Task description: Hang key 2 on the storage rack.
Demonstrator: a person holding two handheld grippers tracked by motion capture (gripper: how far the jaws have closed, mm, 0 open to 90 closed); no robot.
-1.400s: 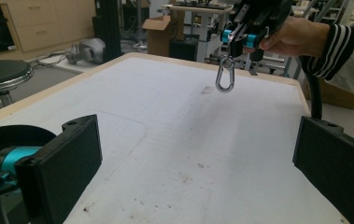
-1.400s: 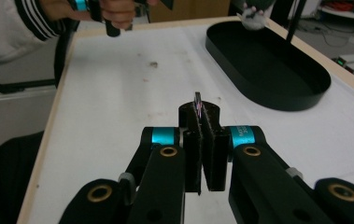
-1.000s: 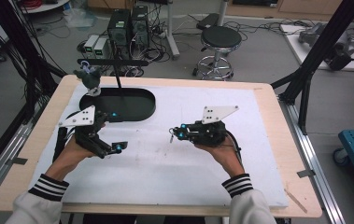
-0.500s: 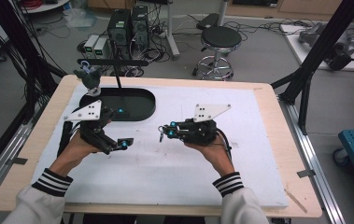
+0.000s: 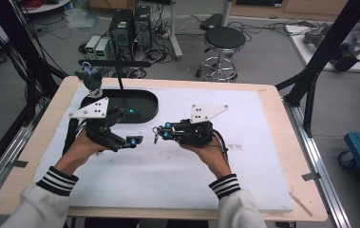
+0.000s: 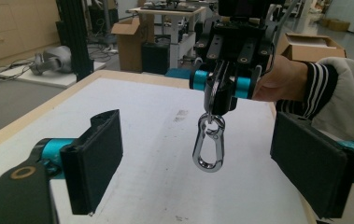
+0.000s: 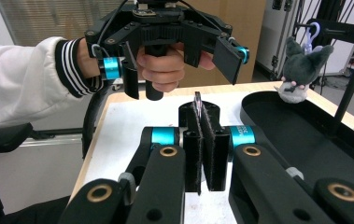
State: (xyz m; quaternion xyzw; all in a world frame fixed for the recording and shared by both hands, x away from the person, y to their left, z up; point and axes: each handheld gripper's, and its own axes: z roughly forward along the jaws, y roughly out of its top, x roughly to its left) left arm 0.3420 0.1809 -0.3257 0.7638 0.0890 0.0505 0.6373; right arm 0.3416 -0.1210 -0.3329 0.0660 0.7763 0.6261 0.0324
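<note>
A silver carabiner hangs from its swivel ring, with my right gripper shut on that ring above the white mat. In the right gripper view the jaws are pressed together and a thin metal edge sticks out past them. My left gripper is open and faces the right one from the left. In the left gripper view the two black pads stand wide apart, and the carabiner hangs ahead of the gap between them, apart from both pads.
A black oval tray lies at the mat's far left. Behind it a grey plush toy hangs from a black stand. The wooden table edge frames the mat. A stool and computers stand on the floor beyond.
The two grippers have come closer together. My right gripper moved left with the carabiner, and my left gripper moved right and slightly forward, still open.
</note>
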